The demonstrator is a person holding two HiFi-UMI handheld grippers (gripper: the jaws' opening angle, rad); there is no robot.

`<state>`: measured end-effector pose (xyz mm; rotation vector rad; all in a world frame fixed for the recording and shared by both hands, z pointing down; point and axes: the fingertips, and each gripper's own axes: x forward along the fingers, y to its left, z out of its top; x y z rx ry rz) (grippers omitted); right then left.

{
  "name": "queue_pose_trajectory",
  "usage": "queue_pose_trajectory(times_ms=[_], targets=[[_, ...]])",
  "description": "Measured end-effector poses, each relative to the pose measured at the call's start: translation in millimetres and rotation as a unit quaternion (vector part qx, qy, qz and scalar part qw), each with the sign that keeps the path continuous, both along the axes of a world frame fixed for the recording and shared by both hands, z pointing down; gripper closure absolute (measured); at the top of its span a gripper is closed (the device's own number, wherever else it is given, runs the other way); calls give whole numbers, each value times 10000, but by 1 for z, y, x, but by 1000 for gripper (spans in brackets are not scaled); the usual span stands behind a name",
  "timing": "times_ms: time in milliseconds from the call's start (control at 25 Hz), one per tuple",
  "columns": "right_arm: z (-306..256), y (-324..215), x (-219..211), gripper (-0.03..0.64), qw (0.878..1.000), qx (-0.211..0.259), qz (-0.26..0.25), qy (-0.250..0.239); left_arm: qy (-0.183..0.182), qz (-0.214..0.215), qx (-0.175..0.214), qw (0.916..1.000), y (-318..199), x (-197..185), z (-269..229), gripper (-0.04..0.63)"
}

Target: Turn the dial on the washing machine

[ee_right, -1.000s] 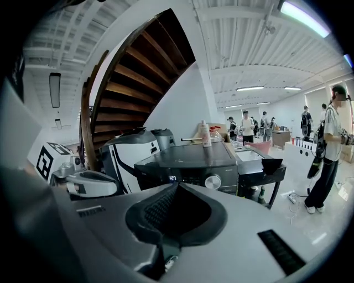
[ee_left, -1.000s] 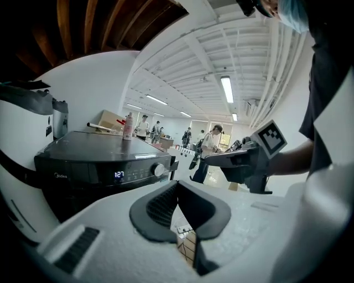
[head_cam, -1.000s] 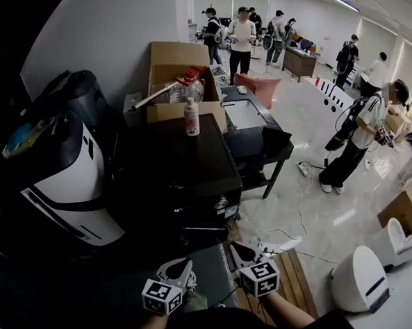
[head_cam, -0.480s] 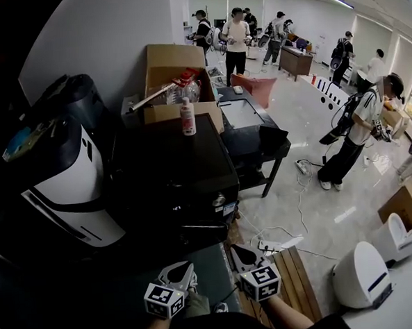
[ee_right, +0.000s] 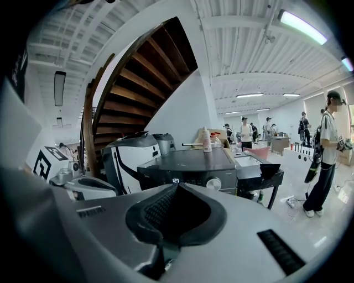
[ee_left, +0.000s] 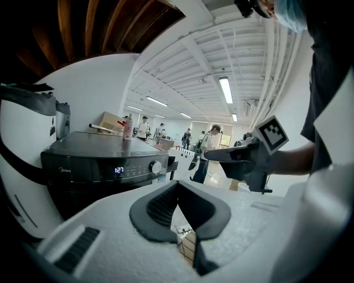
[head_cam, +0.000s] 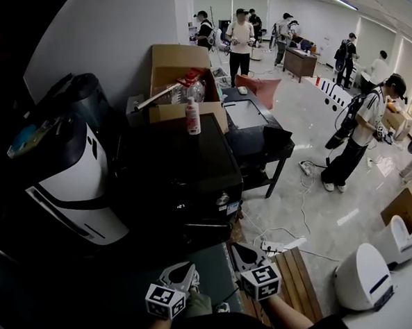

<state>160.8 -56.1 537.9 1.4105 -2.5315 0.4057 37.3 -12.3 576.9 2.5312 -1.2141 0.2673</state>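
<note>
The dial (ee_right: 213, 184) is a small pale round knob at the right end of the washing machine's (head_cam: 179, 176) dark front panel, just beside a lit display (ee_left: 120, 170). It faces outward toward the person, so a gripper held close to level can meet it head-on. Its setting is too small to read, and nothing in the frames shows whether it has been turned.

Both grippers sit low in front of the machine, close to the person's body and well apart from the dial. The left gripper (head_cam: 187, 268) has its jaws clenched together with nothing between them. The right gripper (head_cam: 236, 247) is likewise closed on nothing. Both point toward the panel. In the right gripper view the dial lies just right of the jaw line, so I judge that hand the better lined up with the knob. Shut as they are, neither pair of jaws could straddle it. The pose fits a pause ahead of a reach for the knob, and equally hands drawn back from a knob already set.

A bottle (head_cam: 192, 117) stands on the machine's flat lid near its far edge, clear of the panel. A cardboard box (head_cam: 179, 64) sits behind the bottle. A white-and-black appliance (head_cam: 75, 182) crowds the machine's left side, which leaves the front as the open approach. People stand about the hall beyond.
</note>
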Motion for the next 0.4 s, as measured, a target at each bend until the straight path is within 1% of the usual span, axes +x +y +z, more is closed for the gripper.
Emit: queue_pose_trajectory(times_ms=[400], targets=[[3,-4,-2,618,10000,-5,28,36,10,9,-9,10000,-1,-2,1,584]])
